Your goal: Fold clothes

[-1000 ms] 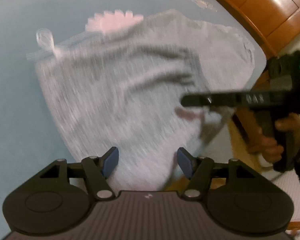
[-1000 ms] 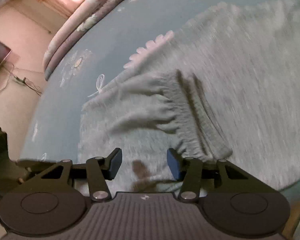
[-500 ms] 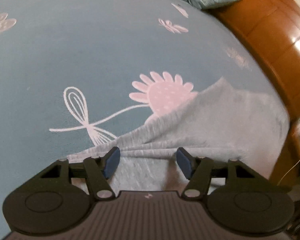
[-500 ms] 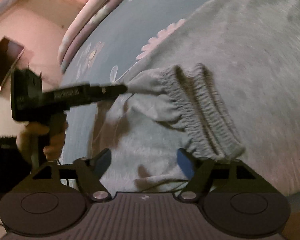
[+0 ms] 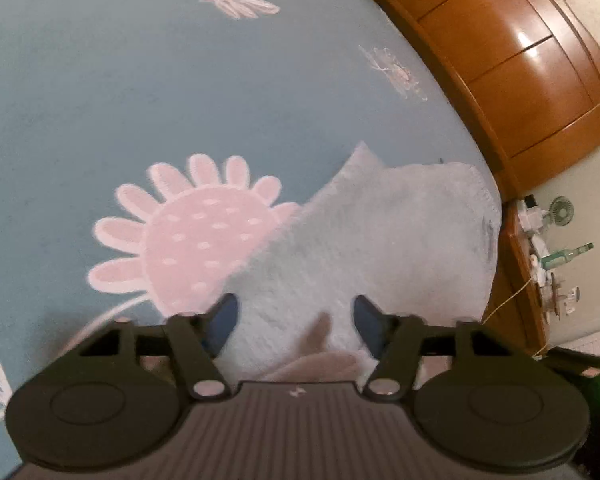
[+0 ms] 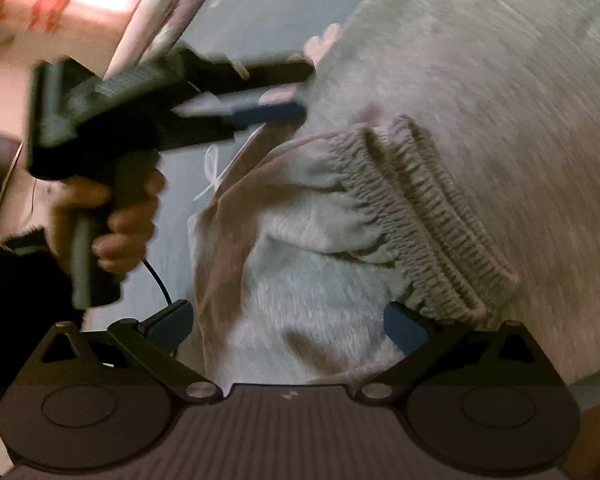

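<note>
A grey fleecy garment [image 5: 372,248] lies spread on the blue bedsheet [image 5: 100,100]; its ribbed elastic waistband [image 6: 428,208] is bunched and folded over the cloth. My left gripper [image 5: 296,320] hovers open over the garment's edge beside a pink flower print [image 5: 196,240], with cloth below but not pinched. In the right wrist view the left gripper [image 6: 306,90] is held by a hand [image 6: 116,220] near the upper edge of the garment [image 6: 500,80]. My right gripper [image 6: 288,324] is low over the cloth just below the waistband. Its jaws are opening wide and its pads are clear of the fabric.
A glossy wooden bed frame [image 5: 500,60] runs along the right side of the bed. Beyond it stands a bedside table [image 5: 548,268] with bottles and small items. A rolled floral quilt [image 6: 160,12] lies at the far end. A black cable [image 6: 158,280] hangs near the hand.
The left gripper swept across the garment to its edge by the pink flower and entered the right wrist view. The right gripper's jaws spread much wider over the cloth near the waistband.
</note>
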Demonstrator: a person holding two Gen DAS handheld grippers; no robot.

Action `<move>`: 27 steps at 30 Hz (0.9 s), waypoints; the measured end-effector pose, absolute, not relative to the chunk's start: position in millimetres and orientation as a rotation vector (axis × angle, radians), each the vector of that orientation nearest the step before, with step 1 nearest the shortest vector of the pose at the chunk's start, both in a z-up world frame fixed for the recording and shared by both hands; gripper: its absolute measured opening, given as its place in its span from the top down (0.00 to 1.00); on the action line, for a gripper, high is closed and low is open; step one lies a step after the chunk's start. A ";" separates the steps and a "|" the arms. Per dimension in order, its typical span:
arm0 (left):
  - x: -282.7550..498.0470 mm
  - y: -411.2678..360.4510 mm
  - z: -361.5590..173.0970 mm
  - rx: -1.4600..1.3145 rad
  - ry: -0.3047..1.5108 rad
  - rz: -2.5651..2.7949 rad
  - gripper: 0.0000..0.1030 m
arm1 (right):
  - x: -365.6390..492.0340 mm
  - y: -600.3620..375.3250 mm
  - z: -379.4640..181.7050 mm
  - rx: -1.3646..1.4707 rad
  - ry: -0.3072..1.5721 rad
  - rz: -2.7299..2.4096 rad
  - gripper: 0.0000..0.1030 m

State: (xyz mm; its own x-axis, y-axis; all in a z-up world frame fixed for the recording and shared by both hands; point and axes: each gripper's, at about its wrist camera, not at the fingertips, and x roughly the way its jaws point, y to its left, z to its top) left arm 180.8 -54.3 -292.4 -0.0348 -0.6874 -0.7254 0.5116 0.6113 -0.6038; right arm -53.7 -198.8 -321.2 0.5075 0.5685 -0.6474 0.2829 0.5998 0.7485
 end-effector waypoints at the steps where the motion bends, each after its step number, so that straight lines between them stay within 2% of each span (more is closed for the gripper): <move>1: 182.1 -50.8 -291.0 -0.184 1.272 -0.973 0.40 | -54.5 -200.1 -321.8 0.976 1.063 0.195 0.00; 7: 179.9 -43.5 -261.9 -0.130 1.181 -0.952 0.39 | -56.7 -209.2 -315.6 0.998 1.060 0.242 0.00; 11: 177.5 -69.0 -239.8 -0.102 1.133 -0.974 0.37 | -53.1 -222.3 -297.5 1.013 1.057 0.327 0.00; 15: 178.6 -109.8 -226.8 -0.129 1.113 -0.992 0.34 | -52.0 -253.6 -266.0 0.897 1.029 0.323 0.00; 21: 174.5 -198.3 -239.0 -0.146 1.137 -1.003 0.34 | -60.7 -357.3 -256.4 0.665 1.068 0.090 0.00; 27: 177.3 -245.0 -279.4 -0.135 1.223 -0.872 0.34 | -63.7 -456.7 -262.9 0.608 0.944 -0.028 0.00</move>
State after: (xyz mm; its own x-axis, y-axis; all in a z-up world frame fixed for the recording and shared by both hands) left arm 177.3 -245.0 -279.4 0.0702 -0.6449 -0.7611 0.5090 0.6793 -0.5286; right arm -63.7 -456.7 -262.9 0.5987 0.2356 -0.7655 0.2805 0.8336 0.4759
